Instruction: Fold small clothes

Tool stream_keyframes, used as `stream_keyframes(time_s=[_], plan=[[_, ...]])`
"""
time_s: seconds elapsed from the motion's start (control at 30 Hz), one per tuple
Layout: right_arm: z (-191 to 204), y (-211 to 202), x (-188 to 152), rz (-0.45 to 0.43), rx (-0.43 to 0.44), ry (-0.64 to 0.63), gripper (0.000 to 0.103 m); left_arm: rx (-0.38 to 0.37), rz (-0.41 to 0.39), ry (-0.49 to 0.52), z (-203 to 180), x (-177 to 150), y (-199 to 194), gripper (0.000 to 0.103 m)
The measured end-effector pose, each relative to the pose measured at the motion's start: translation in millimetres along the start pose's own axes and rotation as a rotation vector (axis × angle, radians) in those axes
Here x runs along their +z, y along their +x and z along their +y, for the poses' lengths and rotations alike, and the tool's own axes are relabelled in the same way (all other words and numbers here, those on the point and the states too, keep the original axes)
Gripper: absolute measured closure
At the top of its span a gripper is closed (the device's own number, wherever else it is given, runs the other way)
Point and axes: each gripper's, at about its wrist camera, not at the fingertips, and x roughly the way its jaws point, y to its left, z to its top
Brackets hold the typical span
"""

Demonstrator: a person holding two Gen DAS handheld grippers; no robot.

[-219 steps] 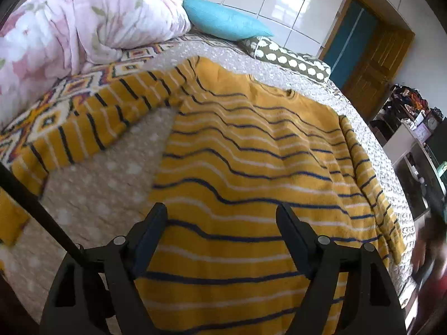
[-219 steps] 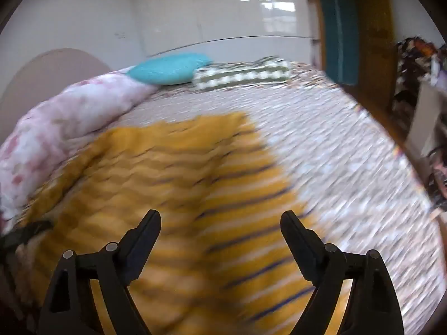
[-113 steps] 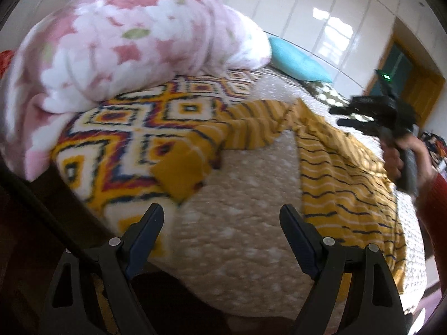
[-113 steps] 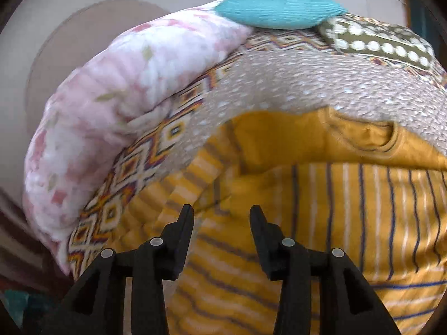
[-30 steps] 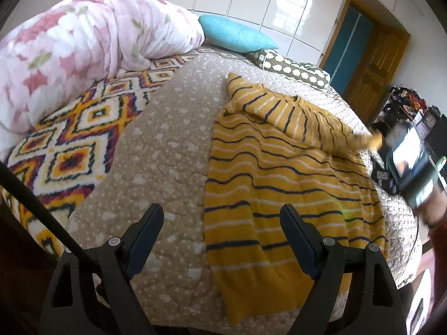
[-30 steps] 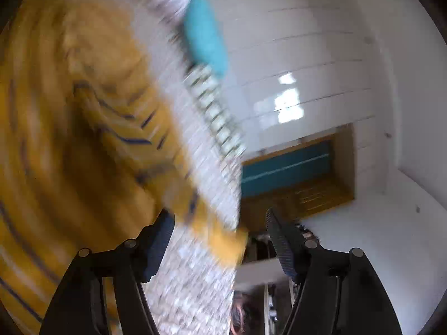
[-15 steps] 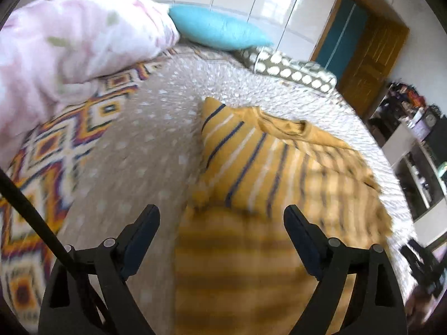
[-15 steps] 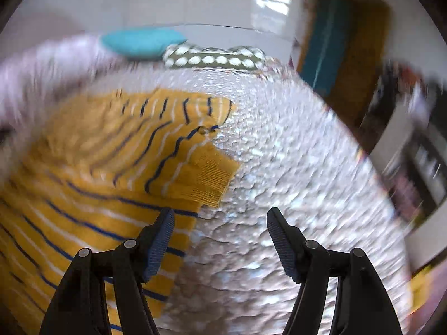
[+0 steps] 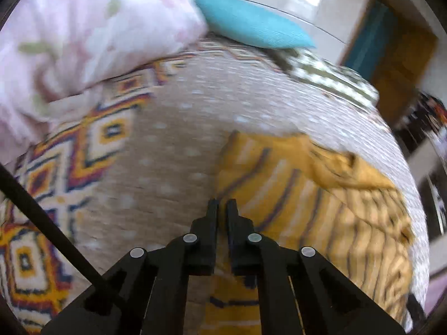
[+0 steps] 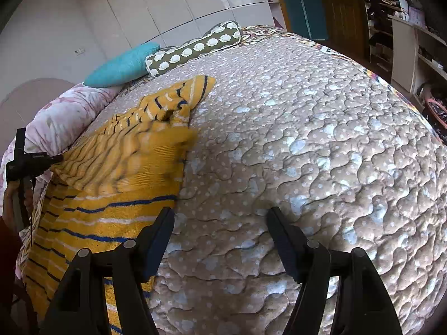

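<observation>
Left gripper [image 9: 221,205] angled downward, jaws closed together, right gripper [image 10: 220,223] angled downward, jaws opening, nothing between them

Home bedroom, quilted bed [image 10: 321,139], pillows [image 10: 123,65], floral duvet [image 9: 83,42], white wardrobe doors [image 10: 181,2]

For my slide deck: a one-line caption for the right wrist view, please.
Right gripper, jaws opening, over the quilted bedspread beside the part-folded yellow striped sweater.

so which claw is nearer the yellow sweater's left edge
Left. The left claw is shut at that edge of the sweater; the right claw, opening, is over the quilt beside it.
</observation>
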Motion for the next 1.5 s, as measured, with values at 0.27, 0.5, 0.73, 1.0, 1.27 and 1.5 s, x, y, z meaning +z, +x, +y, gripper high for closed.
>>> stream_keyframes(time_s=[0.27, 0.5, 0.73, 1.0, 1.27, 1.5], plan=[[1.0, 6.4, 4.5, 0.019, 0.019, -0.036, 0.016, -0.002, 0.073, -0.063, 31.7, -21.1, 0.5, 0.074], [7.4, 11.3, 3.9, 0.029, 0.005, -0.075, 0.01, 0.039, -0.071, 0.11, 1.9, -82.7, -92.7, 0.036], [2.6, 8.8, 3.6, 0.015, 0.025, -0.056, 0.01, 0.043, -0.055, 0.185, -26.8, -172.3, -142.7, 0.029], [-5.9, -1.7, -1.9, -0.02, 0.085, 0.009, 0.01, 0.066, 0.017, 0.173, -60.9, -238.8, -132.1, 0.029], [-16.3, -4.4, -1.0, -0.028, 0.155, 0.058, 0.01, 0.181, 0.024, 0.217, -81.7, -253.2, -118.7, 0.018], [-15.1, -3.3, -0.6, -0.027, 0.156, 0.058, 0.01, 0.199, 0.029, 0.148, -76.1, -255.6, -113.7, 0.007]])
